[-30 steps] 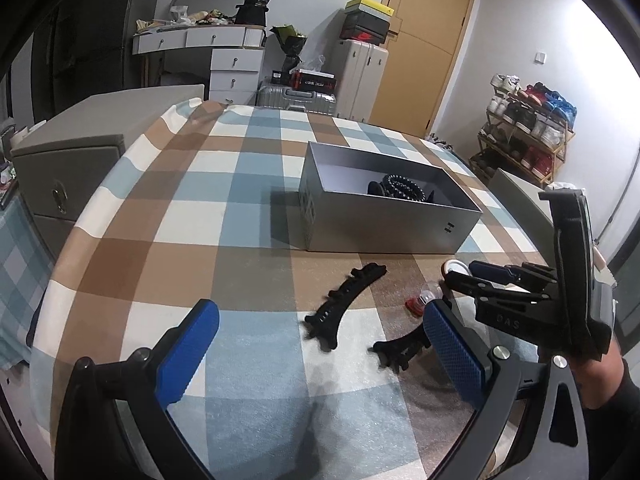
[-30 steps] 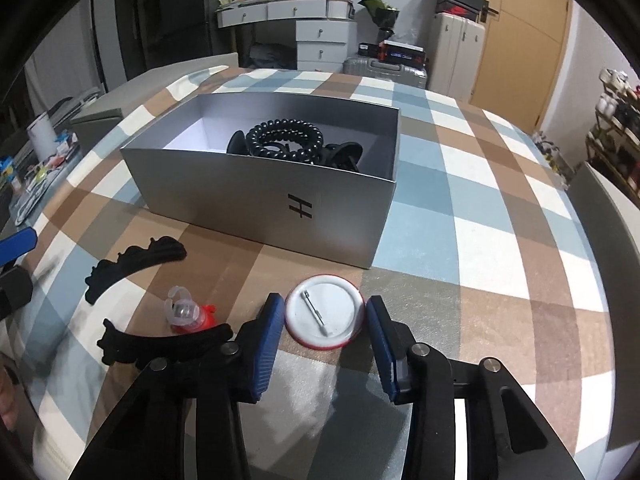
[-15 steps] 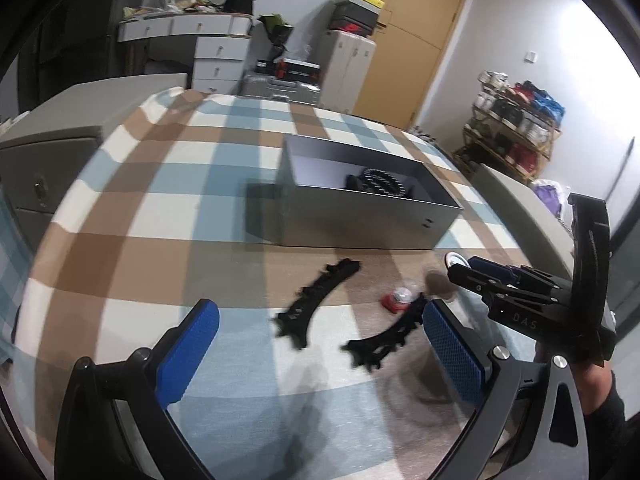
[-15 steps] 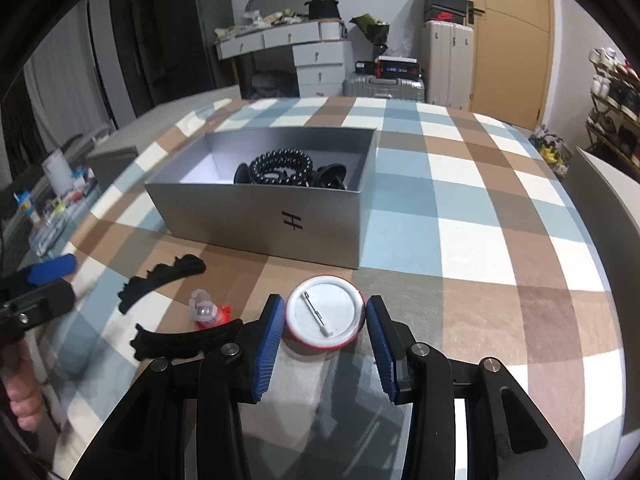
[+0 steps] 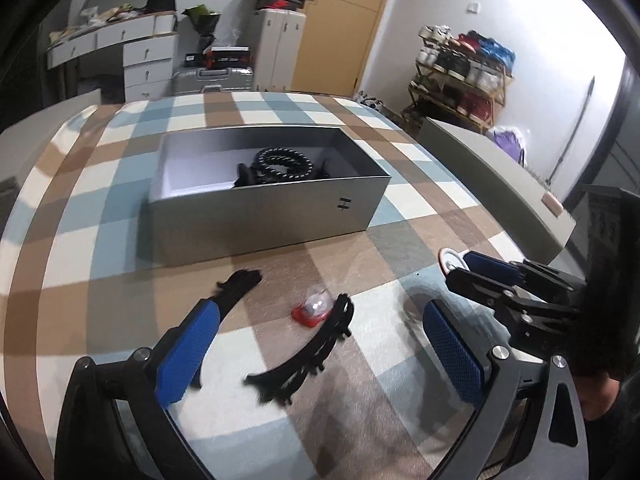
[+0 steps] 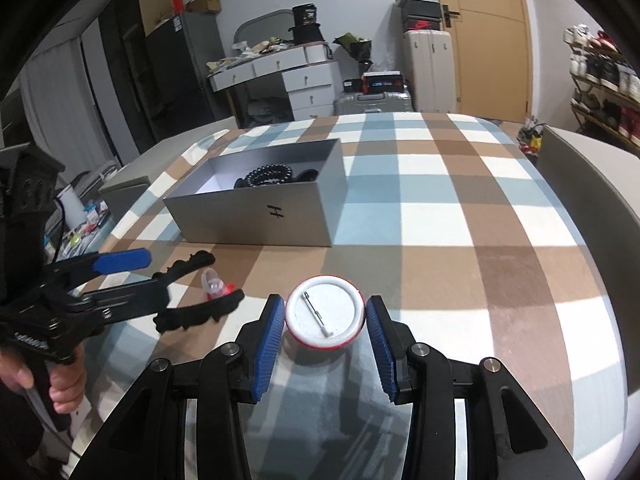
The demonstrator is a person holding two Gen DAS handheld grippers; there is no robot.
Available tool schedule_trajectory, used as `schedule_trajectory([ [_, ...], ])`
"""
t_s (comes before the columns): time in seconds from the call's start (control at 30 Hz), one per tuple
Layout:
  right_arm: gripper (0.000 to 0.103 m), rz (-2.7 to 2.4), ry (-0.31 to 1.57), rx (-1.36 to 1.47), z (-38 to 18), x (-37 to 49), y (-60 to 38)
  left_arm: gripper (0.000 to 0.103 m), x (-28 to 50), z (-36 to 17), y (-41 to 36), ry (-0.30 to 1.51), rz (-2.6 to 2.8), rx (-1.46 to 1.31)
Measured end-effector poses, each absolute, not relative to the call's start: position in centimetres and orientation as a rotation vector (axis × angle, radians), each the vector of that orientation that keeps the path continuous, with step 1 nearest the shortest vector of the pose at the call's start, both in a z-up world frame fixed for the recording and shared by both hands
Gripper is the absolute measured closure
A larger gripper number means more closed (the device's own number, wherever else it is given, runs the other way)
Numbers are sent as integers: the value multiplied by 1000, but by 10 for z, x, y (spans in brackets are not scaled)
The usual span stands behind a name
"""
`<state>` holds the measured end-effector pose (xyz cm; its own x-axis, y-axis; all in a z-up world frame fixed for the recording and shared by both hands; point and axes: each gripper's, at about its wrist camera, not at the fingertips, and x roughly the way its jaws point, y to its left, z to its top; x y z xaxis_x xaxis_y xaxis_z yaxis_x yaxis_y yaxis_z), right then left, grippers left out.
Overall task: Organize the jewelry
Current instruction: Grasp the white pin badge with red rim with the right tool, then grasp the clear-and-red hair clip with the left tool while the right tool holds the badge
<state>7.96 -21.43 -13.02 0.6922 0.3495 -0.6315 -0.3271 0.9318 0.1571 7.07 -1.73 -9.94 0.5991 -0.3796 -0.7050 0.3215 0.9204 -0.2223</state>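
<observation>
A grey open box (image 5: 260,216) (image 6: 256,216) on the checked tablecloth holds a black bead bracelet (image 5: 284,162) (image 6: 267,174). My right gripper (image 6: 325,320) is shut on a round white pin badge with a red rim (image 6: 325,314), held just above the cloth; it also shows in the left wrist view (image 5: 451,258). My left gripper (image 5: 320,344) (image 6: 132,276) is open and empty over two black hair clips (image 5: 308,364) (image 5: 240,284) and a small clear ring on a red base (image 5: 314,308) (image 6: 216,286).
A grey bench (image 5: 492,172) stands along the table's right side and a grey cabinet (image 6: 124,188) on its left. A white dresser (image 6: 288,76), suitcases (image 5: 280,48), a door and a shoe rack (image 5: 460,76) line the back of the room.
My left gripper moved forward and right, over the hair clips and ring. My right gripper rose with the badge between its fingers; the box looks farther away.
</observation>
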Motion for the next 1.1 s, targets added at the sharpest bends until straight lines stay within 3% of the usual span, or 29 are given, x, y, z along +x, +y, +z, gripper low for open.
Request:
schedule_trajectory([
  [0.1, 62, 368, 709, 48, -131, 76, -222, 14, 76, -101, -20, 844, -419, -73],
  [0.37, 62, 376, 685, 64, -128, 69, -230, 55, 85, -112, -24, 906, -433, -70],
  [0.53, 62, 390, 680, 70, -129, 68, -230, 68, 88, -116, -27, 926, -420, -66],
  [0.67, 62, 391, 683, 81, -131, 68, -231, 85, 91, -118, -27, 936, -416, -62],
  [0.77, 62, 389, 682, 79, -131, 67, -232, 91, 91, -119, -28, 940, -409, -51],
  [1.1, 62, 382, 668, 100, -125, 66, -233, 91, 83, -109, -22, 903, -376, -60],
])
